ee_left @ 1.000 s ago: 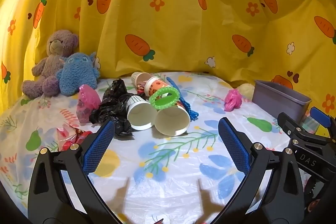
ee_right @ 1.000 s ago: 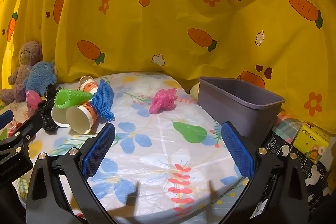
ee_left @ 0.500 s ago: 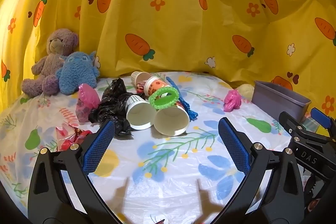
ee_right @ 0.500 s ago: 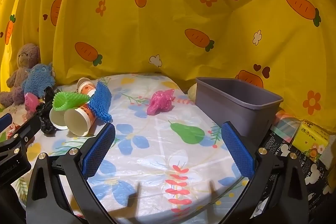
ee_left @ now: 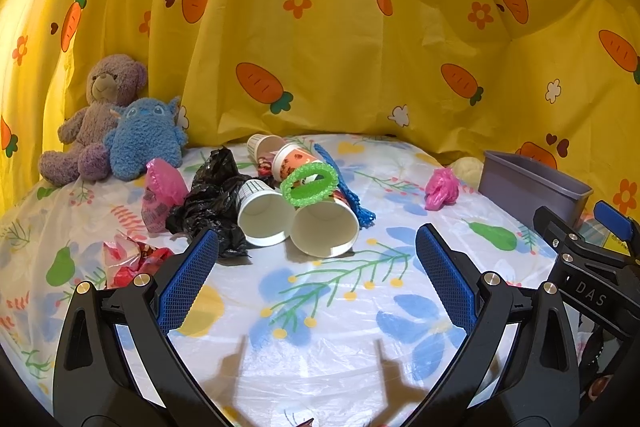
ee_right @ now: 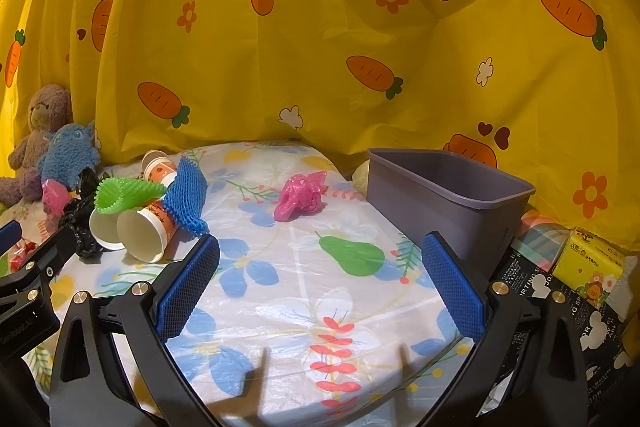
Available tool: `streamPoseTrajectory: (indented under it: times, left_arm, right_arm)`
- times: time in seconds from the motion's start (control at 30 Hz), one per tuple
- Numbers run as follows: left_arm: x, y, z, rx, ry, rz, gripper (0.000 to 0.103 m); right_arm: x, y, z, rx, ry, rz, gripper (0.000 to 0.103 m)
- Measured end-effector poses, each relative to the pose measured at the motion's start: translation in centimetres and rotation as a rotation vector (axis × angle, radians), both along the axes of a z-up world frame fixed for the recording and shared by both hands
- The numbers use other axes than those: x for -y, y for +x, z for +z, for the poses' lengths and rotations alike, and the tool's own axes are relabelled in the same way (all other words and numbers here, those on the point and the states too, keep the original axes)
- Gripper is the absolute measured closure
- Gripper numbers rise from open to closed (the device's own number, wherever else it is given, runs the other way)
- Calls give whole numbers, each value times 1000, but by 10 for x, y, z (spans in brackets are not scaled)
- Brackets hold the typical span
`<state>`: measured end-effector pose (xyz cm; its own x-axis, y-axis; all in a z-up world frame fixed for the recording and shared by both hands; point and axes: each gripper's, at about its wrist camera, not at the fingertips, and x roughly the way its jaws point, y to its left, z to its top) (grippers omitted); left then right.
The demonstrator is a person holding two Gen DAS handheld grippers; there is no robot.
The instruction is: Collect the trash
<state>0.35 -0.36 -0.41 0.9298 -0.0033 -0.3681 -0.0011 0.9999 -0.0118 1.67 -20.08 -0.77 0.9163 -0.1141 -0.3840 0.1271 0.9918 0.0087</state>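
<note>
Both hand-held grippers spread wide, nothing between the pads, hovering above the desk (ee_left: 320, 339).

Left hand-held gripper (ee_left: 316, 259) aimed at the trash pile: two paper cups on their sides, mouths toward the camera, white cup (ee_left: 264, 217) touching orange-print cup (ee_left: 324, 227). Green foam net ring (ee_left: 309, 183) resting on top of both. Blue foam net (ee_left: 352, 195) just beside the orange-print cup on its right. Two more small cups (ee_left: 280, 155) behind. Crumpled black plastic bag (ee_left: 212, 195) touching the white cup on its left; pink bag (ee_left: 162, 191) further left; red wrapper (ee_left: 132, 259) near the left pad.

Right hand-held gripper (ee_right: 320, 267) over the floral cover. Crumpled pink bag (ee_right: 300, 197) alone mid-desk, well apart from the pile. Grey bin (ee_right: 448, 203) at the right edge, upright; inside hidden.

Two plush toys (ee_left: 116, 123) at back left, against the carrot curtain (ee_left: 320, 27). Yellow tissue pack (ee_right: 590, 267) right of the bin.
</note>
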Motion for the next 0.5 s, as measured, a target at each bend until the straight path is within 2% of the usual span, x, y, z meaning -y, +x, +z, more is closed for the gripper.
streamPoseTrajectory:
  times: [0.5]
  left_arm:
    - [4,0,-1,-2,3,-3,5]
  right_arm:
    - [4,0,2,15,-7,-24,5]
